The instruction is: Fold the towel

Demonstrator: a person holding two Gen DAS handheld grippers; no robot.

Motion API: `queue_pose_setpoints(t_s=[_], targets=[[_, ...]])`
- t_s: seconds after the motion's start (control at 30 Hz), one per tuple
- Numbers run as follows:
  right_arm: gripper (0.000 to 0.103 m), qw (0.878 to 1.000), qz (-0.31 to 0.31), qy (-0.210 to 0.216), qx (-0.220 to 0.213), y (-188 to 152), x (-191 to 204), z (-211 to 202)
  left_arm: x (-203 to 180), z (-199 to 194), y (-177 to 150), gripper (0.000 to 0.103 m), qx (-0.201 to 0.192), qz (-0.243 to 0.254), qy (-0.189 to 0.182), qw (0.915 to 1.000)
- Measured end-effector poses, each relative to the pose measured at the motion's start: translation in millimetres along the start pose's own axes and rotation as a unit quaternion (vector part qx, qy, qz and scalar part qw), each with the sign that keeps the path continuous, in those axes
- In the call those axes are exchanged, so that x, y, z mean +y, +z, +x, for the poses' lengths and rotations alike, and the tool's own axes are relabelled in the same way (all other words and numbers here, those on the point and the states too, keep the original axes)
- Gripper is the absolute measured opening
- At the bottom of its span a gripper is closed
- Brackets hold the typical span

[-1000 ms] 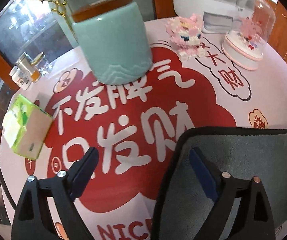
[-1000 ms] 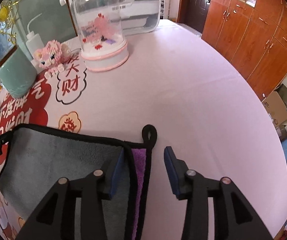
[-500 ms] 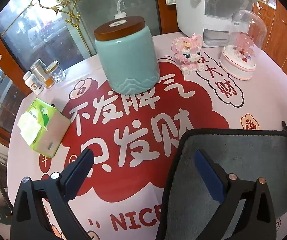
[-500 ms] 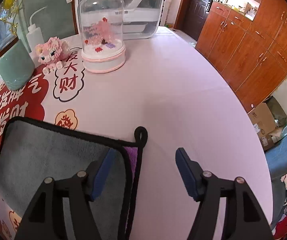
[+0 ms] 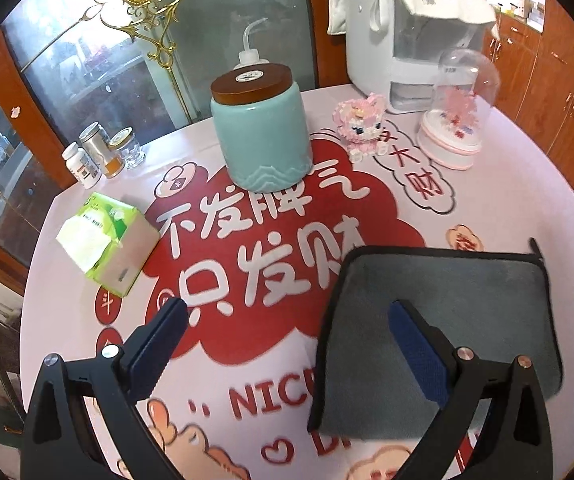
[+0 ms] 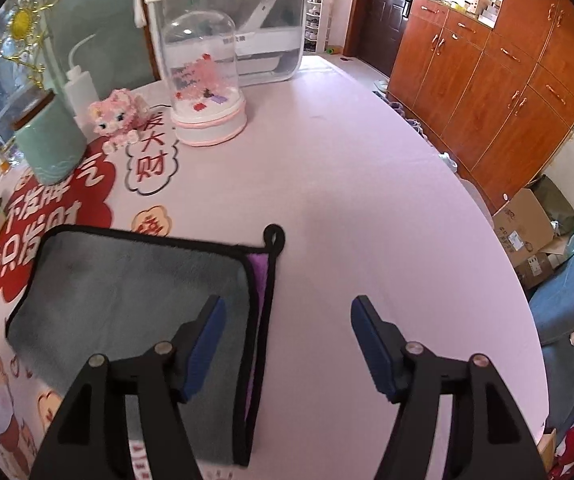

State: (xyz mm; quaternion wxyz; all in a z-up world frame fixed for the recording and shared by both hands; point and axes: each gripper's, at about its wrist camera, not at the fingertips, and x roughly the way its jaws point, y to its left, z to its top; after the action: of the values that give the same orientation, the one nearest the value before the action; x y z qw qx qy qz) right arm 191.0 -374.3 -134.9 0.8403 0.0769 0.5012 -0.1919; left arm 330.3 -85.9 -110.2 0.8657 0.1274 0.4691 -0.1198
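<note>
A grey towel [image 5: 447,300] with black trim lies folded flat on the pink printed tablecloth. In the right wrist view the towel [image 6: 127,300] shows a purple underside strip and a black hanging loop [image 6: 274,235] at its far right corner. My left gripper [image 5: 287,332] is open and empty, raised above the towel's left edge, its right finger over the towel. My right gripper [image 6: 287,340] is open and empty, raised above the towel's right edge, its left finger over the towel.
A teal jar with a brown lid [image 5: 261,132], a pink block figure [image 5: 361,128], a glass dome ornament [image 5: 455,120], a white appliance [image 5: 407,36], a green tissue pack [image 5: 107,244] and small bottles [image 5: 95,156] stand on the table. Wooden cabinets [image 6: 507,80] stand beyond the table edge.
Both grippers have lifted up and back from the towel and the right one has opened wider. The towel lies still, released.
</note>
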Motion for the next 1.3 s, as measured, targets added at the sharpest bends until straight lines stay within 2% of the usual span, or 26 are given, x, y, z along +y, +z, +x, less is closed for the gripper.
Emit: queue_pose_setpoints(t_s=[0.33, 0.8, 1.3], targets=[[0.065, 0.999, -0.011, 0.038, -0.022, -46.6, 29.7, -73.1, 7.8, -76.0, -52.9, 0.100, -0.004, -0.015, -0.028, 0.9995], [0.065, 0.995, -0.031, 0.084, -0.044, -112.0, 69.3, -154.5, 24.3, -156.2, -126.5, 0.100, -0.018, -0.044, -0.026, 0.9985], [0.065, 0.987, -0.063, 0.135, -0.058, -145.8, 93.4, -210.7, 33.9, -223.5, -161.8, 0.101, -0.050, -0.090, -0.009, 0.9947]])
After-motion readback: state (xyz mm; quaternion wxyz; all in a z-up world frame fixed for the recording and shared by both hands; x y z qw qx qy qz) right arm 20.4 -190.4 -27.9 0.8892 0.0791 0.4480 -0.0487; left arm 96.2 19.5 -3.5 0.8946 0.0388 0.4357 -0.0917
